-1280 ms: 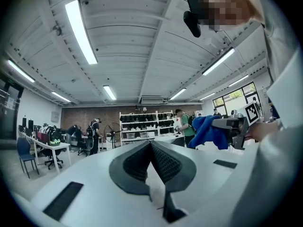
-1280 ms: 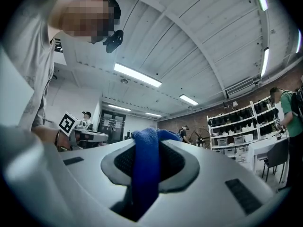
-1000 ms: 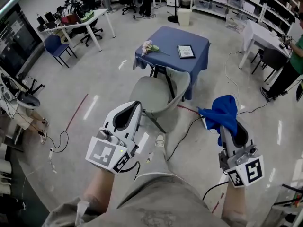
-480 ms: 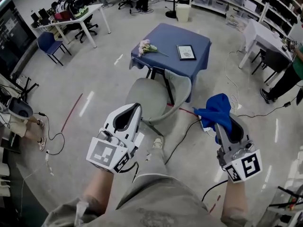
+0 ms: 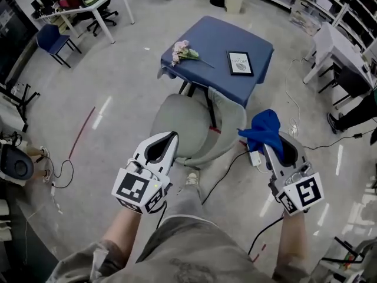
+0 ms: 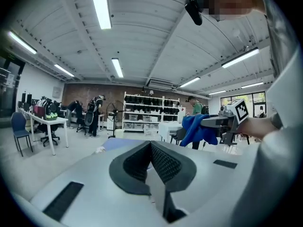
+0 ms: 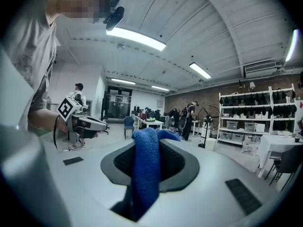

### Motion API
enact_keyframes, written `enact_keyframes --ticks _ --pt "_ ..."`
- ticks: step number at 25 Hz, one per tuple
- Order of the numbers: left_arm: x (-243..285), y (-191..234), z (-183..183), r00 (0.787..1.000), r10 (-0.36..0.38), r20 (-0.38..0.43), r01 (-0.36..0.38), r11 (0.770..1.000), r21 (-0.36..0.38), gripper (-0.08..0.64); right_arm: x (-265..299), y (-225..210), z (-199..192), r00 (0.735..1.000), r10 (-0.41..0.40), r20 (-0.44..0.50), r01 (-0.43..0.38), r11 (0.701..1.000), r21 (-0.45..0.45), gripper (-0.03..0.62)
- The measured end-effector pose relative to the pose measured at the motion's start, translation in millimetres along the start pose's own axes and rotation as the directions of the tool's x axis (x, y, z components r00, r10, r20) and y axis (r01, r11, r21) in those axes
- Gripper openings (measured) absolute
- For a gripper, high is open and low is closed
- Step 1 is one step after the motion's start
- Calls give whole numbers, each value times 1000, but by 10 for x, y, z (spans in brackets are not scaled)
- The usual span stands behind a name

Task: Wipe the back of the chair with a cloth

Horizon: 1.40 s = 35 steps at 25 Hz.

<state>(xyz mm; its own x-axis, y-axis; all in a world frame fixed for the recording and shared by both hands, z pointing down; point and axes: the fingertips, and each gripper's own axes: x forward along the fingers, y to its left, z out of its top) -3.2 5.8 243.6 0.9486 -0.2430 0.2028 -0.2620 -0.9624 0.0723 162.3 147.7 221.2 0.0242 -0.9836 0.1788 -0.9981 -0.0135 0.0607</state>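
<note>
cloth (image 5: 266,131): blue, bunched, clamped between the jaws of the right tool (image 5: 271,147); in the right gripper view the cloth (image 7: 143,171) fills the gap between the dark pads and folds out over the tips.
cloth position: held in the air just right of the chair back (image 5: 227,122); the head view does not show whether it touches.
chair (image 5: 179,124): grey, with a rounded seat and a curved back on its right side, standing on the floor at the near edge of the blue worktop (image 5: 211,39).
right tool: shut tight on the cloth, marker cube nearest the person, tips pointing far.
left tool (image 5: 162,148): jaws together with nothing between them, as the left gripper view (image 6: 150,161) shows; it hangs over the near left edge of the chair seat.
worktop items: a small bunch of pale flowers (image 5: 184,53) on the left, a dark-framed picture (image 5: 240,63) on the right.
floor (image 5: 118,87): pale and glossy, with a red line (image 5: 82,132) at left and a black cable (image 5: 222,171) running between the two tools.
far left: a blue chair (image 5: 49,39) beside a white table (image 5: 89,5).
</note>
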Motion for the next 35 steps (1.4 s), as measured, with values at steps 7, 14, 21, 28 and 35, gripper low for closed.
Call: enact_keyframes --ticks 7,14,21,28,35 --pt "525 553 -212 995 -12 -94 7 999 -51 17 955 -408 -180 993 45 -108 -46 999 -8 106" --pt "731 820 -518 980 -7 -197 -9 997 -79 17 1709 -552 -408 955 173 -241 -197 977 -80 107" --pt "827 934 -960 958 71 -279 -110 986 -126 17 2276 -653 -1010 877 300 -376 -351 933 -73 107" --pt "926 992 -1288 928 181 -325 -238 960 -147 17 2686 -820 -1741 778 392 -492 -491 867 -85 107" --pt "958 935 -1724 897 217 -384 -299 939 -168 17 2921 -936 -2372 673 421 -608 -584 807 -88 107"
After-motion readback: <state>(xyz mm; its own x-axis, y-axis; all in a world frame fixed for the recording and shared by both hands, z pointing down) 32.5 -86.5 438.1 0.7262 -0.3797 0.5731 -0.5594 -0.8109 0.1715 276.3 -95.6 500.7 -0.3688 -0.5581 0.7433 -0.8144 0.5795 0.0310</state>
